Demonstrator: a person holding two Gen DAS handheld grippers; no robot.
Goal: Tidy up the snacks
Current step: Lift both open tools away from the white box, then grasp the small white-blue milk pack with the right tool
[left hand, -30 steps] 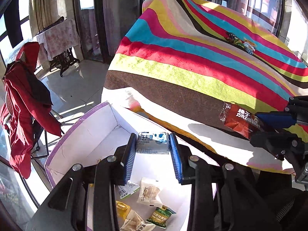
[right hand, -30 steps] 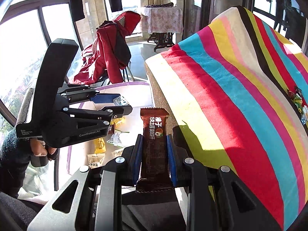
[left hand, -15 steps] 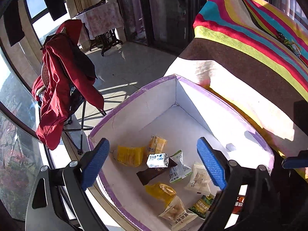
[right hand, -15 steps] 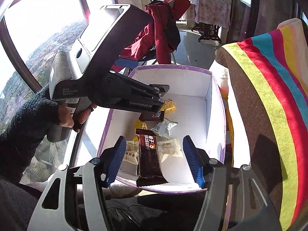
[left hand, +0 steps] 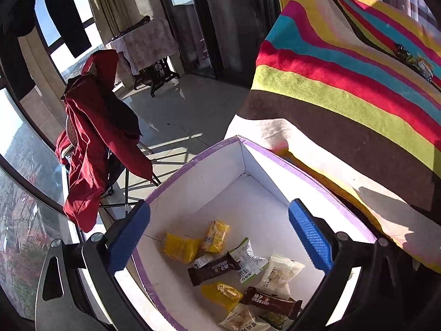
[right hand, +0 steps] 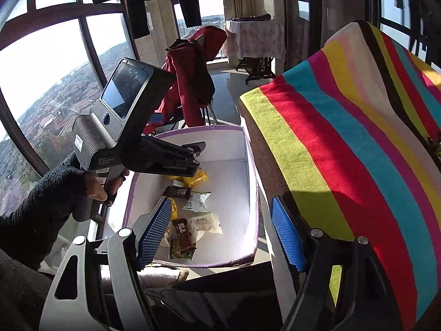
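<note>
Snacks (left hand: 242,270): loose in box (left hand: 209,171) beside striped table; left gripper (left hand: 220,237) and right gripper (right hand: 220,231) both opening, empty, above it; risk: low jaws clipping rim, tipping box.

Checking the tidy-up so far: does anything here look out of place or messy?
A few snack packets still lie up on the striped blanket, apart from the rest. In the white, purple-rimmed box the wrapped snacks lie in a loose, overlapping heap. Nothing looks spilled or torn.
</note>
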